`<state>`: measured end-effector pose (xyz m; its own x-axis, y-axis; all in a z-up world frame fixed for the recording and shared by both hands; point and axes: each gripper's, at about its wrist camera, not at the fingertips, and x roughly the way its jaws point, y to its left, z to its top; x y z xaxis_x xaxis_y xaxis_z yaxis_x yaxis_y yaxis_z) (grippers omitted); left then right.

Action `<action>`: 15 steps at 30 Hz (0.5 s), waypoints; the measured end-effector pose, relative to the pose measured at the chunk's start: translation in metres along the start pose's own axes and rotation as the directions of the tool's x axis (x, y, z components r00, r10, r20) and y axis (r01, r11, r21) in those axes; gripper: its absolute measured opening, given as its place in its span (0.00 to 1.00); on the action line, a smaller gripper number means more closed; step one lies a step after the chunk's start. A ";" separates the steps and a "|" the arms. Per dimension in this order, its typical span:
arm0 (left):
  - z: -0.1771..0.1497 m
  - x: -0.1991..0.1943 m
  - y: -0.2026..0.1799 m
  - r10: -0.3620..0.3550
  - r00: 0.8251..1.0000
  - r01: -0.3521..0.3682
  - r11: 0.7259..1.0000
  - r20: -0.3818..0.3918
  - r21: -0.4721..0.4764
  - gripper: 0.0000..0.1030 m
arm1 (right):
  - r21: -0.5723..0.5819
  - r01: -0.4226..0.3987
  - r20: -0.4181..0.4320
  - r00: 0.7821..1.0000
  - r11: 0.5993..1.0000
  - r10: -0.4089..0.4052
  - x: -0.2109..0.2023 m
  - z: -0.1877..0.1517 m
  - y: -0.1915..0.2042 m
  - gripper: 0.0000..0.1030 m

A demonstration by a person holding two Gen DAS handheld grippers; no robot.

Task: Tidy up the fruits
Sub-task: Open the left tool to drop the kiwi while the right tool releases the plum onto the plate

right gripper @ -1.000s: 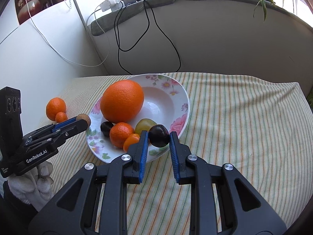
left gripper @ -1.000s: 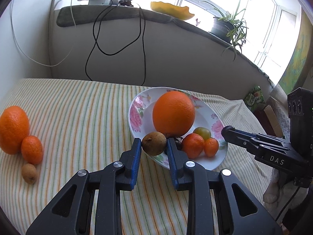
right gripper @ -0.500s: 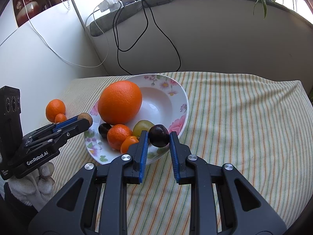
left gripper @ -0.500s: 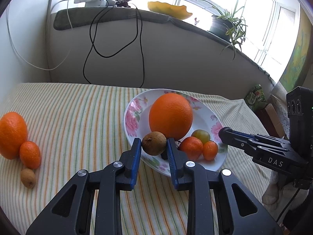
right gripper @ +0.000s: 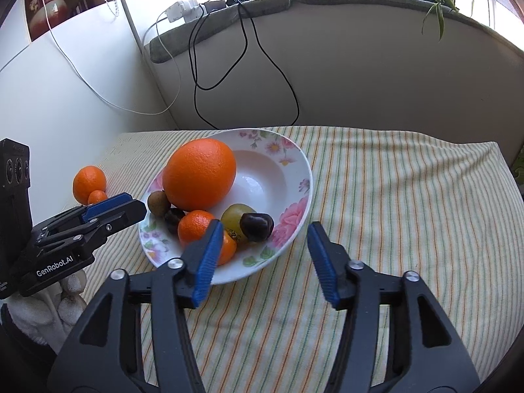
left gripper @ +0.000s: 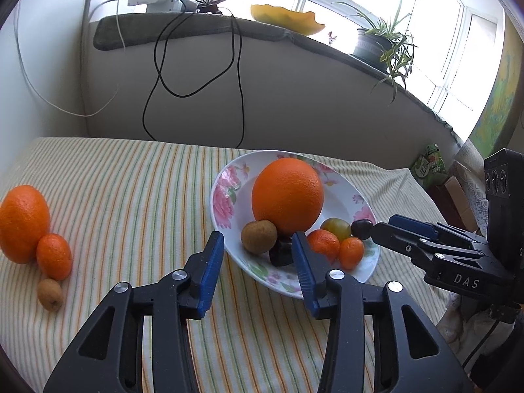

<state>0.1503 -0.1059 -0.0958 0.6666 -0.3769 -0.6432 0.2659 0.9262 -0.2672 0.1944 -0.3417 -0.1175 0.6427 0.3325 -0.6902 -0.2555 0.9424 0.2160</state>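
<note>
A flowered plate [left gripper: 220,196] holds a big orange [left gripper: 287,191], two small tangerines [left gripper: 323,244], a yellow-green fruit [left gripper: 335,227] and dark fruits. A brown fruit [left gripper: 258,236] lies inside the plate's near rim, free between the fingers of my left gripper [left gripper: 257,242], whose jaws are opening. In the right wrist view a dark plum [right gripper: 257,226] rests in the plate [right gripper: 294,170] against the yellow-green fruit [right gripper: 234,214]. My right gripper [right gripper: 264,229] stands just behind it, jaws opening, the pads clear of the plum.
On the striped cloth [left gripper: 137,196] at the left lie a large orange [left gripper: 23,222], a tangerine [left gripper: 54,255] and a small brown fruit [left gripper: 49,294]. Cables [left gripper: 157,75] hang down the wall behind. A potted plant [left gripper: 376,46] stands on the sill.
Both grippers have let go. The left jaws spread off the brown fruit, the right jaws off the dark plum, and both fruits now lie in the plate. Neither hand has shifted.
</note>
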 end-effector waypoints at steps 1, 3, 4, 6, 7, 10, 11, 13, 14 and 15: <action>0.000 0.000 0.000 0.001 1.000 -0.001 1.000 0.001 -0.002 0.44 | -0.003 -0.002 0.003 1.000 1.000 0.002 -0.001 0.000 0.000 0.58; -0.002 -0.001 0.000 0.001 1.000 -0.001 1.000 0.000 -0.002 0.44 | -0.005 0.001 0.004 1.000 1.000 -0.001 -0.002 0.000 0.001 0.58; -0.002 -0.001 0.000 0.001 1.000 -0.001 1.000 -0.001 -0.002 0.44 | -0.005 0.004 0.004 1.000 1.000 -0.004 -0.003 0.000 0.001 0.59; -0.002 -0.001 0.000 0.001 1.000 -0.001 1.000 0.000 -0.002 0.44 | -0.001 0.006 0.005 1.000 1.000 -0.006 -0.003 0.000 0.000 0.59; -0.002 -0.002 0.000 0.001 1.000 -0.001 1.000 0.000 -0.002 0.44 | 0.003 0.005 0.005 1.000 1.000 -0.005 -0.003 0.000 0.000 0.60; -0.003 -0.004 -0.001 0.003 1.000 -0.003 1.000 0.002 -0.001 0.44 | 0.007 0.005 0.009 1.000 1.000 -0.005 -0.005 0.000 -0.001 0.63; -0.004 -0.004 -0.001 0.004 1.000 -0.004 1.000 0.003 -0.001 0.44 | 0.007 0.006 0.010 1.000 1.000 -0.006 -0.005 0.000 -0.001 0.63; -0.004 -0.006 -0.001 0.006 1.000 -0.006 1.000 0.007 -0.003 0.44 | 0.006 0.008 0.011 1.000 1.000 -0.008 -0.006 0.000 0.000 0.63; -0.004 -0.008 -0.001 0.006 1.000 -0.006 1.000 0.009 -0.003 0.45 | 0.007 0.008 0.011 1.000 1.000 -0.008 -0.006 0.000 0.000 0.63; -0.004 -0.008 -0.001 0.007 1.000 -0.007 1.000 0.011 -0.004 0.50 | 0.007 0.008 0.012 1.000 1.000 -0.008 -0.006 0.000 0.001 0.63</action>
<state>0.1417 -0.1037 -0.0927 0.6762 -0.3700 -0.6371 0.2579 0.9289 -0.2657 0.1898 -0.3430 -0.1131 0.6533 0.3252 -0.6837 -0.2454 0.9453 0.2151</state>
